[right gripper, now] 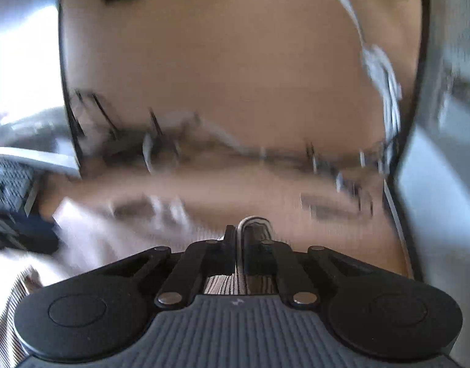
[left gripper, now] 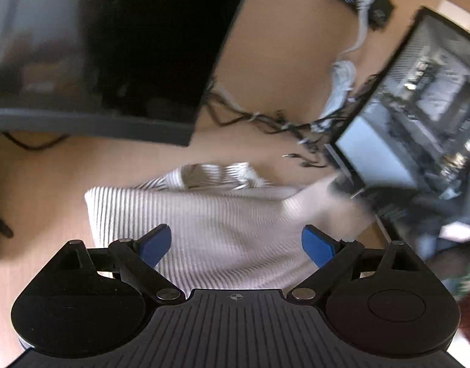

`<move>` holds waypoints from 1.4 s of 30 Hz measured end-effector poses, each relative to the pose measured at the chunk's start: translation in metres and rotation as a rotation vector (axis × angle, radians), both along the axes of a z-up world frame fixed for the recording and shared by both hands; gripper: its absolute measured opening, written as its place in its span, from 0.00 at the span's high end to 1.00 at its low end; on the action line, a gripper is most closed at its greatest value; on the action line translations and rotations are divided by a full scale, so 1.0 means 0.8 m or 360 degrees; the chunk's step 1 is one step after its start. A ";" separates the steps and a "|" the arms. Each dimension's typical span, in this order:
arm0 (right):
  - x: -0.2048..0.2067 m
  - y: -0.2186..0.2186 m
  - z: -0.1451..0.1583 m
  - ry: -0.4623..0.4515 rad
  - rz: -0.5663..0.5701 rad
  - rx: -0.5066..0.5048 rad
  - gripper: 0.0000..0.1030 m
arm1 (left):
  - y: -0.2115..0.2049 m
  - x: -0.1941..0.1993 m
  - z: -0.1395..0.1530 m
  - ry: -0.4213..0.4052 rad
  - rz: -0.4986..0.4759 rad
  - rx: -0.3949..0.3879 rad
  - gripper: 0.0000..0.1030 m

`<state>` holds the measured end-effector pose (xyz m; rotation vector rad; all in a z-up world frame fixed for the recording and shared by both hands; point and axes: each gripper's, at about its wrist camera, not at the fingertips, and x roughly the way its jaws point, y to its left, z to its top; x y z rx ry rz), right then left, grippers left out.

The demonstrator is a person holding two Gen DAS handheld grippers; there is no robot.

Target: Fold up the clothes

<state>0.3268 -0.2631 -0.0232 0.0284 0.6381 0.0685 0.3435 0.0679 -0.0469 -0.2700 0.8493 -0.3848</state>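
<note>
Striped garment (left gripper: 204,224) spreads between wide left fingers (left gripper: 156,245), unpinched

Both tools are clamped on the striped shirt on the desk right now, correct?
Only the right tool is clamped on the striped shirt, a fold pinched between its closed fingers. The left wrist view shows the left tool wide open, its blue pads apart above the fabric on the desk.
</note>
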 end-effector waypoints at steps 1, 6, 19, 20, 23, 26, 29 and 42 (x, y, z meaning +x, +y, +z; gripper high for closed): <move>0.001 0.001 0.013 -0.0043 0.0012 0.0003 0.96 | 0.002 0.006 -0.007 0.0027 0.0039 0.0016 0.07; 0.007 -0.004 -0.024 0.0087 -0.0034 -0.0071 0.96 | 0.027 0.015 -0.022 0.0090 0.0184 0.0046 0.07; -0.028 -0.011 -0.013 0.0020 -0.0123 -0.0013 0.70 | 0.035 -0.020 0.021 -0.0032 0.0160 -0.0007 0.07; -0.034 -0.006 -0.007 -0.0008 -0.0091 0.0026 0.62 | 0.027 -0.021 0.023 -0.0052 0.0107 -0.0016 0.06; -0.039 0.012 -0.013 0.0031 -0.0006 0.0122 0.52 | 0.001 -0.016 0.008 -0.0016 0.0013 0.0010 0.06; -0.037 0.020 -0.038 0.0116 0.0014 0.0093 0.52 | -0.011 -0.011 -0.018 0.0059 -0.0008 0.0054 0.06; -0.038 0.023 -0.063 0.0178 0.0026 0.0050 0.52 | -0.014 -0.014 -0.026 0.0047 -0.0042 0.0081 0.06; -0.057 0.006 -0.039 0.0189 -0.0050 0.0005 0.51 | 0.000 -0.030 -0.001 0.0071 -0.0020 -0.0013 0.06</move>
